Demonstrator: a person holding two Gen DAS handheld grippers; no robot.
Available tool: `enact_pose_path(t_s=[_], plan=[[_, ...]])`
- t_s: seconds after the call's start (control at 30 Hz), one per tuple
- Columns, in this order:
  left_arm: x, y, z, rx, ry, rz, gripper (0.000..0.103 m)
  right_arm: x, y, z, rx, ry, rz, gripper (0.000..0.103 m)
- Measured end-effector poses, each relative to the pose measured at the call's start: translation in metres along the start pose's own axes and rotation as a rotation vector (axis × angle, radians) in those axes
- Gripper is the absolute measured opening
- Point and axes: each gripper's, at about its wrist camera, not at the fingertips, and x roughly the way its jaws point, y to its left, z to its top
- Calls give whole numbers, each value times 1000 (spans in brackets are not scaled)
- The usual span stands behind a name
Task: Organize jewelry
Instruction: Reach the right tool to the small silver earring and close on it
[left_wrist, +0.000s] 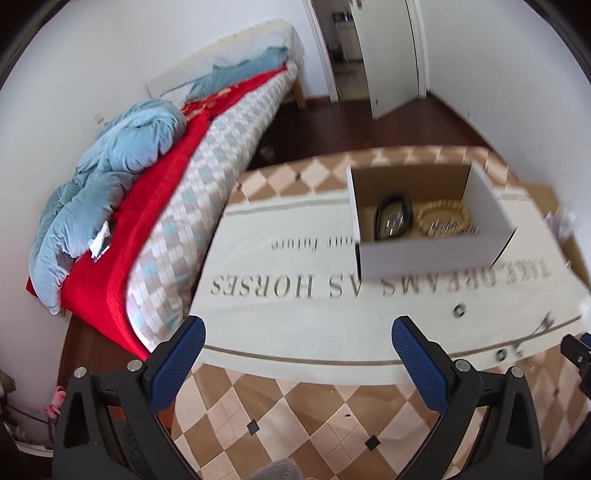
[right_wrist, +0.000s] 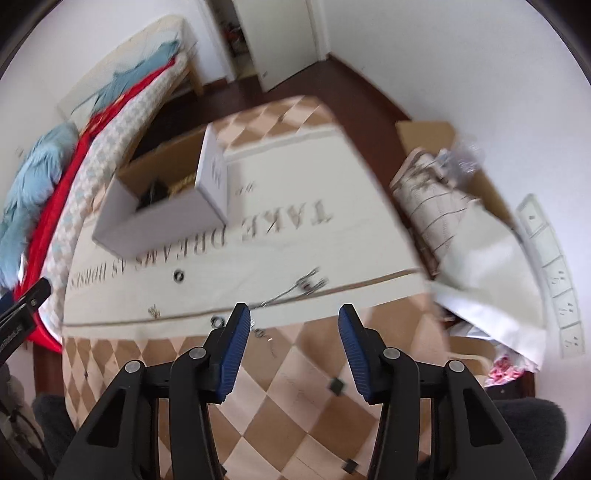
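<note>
Both my left gripper (left_wrist: 298, 325) and right gripper (right_wrist: 294, 314) are spread wide, holding nothing. Necklace (right_wrist: 295, 288) just past my right fingertips, box (left_wrist: 424, 221) further back.

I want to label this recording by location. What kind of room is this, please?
Most likely a bedroom in a home. A bed with a blue duvet stands against the wall, and beside it a cloth-covered table carries a white box with jewelry inside.

One white cardboard box (left_wrist: 424, 254) at right of centre holds two bracelets: one black (left_wrist: 393, 218), one gold beaded (left_wrist: 443, 219). Two small rings (right_wrist: 180, 275) (right_wrist: 218, 320) and one chain necklace (right_wrist: 295, 290) lie mid-frame.
</note>
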Motion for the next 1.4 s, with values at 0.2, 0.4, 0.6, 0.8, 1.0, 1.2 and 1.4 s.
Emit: enact_pose_path(t_s=[0.2,0.4,0.6,0.8,1.0,1.2,1.4], plan=[[33,-10,-7,45,75,2,103,47,33,2,-77,49,-18,52],[45,-13,-9,46,107,-33,103,64,56,-3,-184,50,-100,33],[50,-28,-13,57,156,-189,100,53,39,1,-123,29,-67,0],[53,-51,-18,51,224,-339,92,27,9,3,-9,4,-24,0],[64,-70,-19,36,287,-423,71,16,-16,6,52,-11,-11,0],[71,-84,-15,80,276,-395,5,27,-32,13,108,-3,30,5],[71,-76,-13,62,280,-397,6,48,-17,22,27,-3,11,37]])
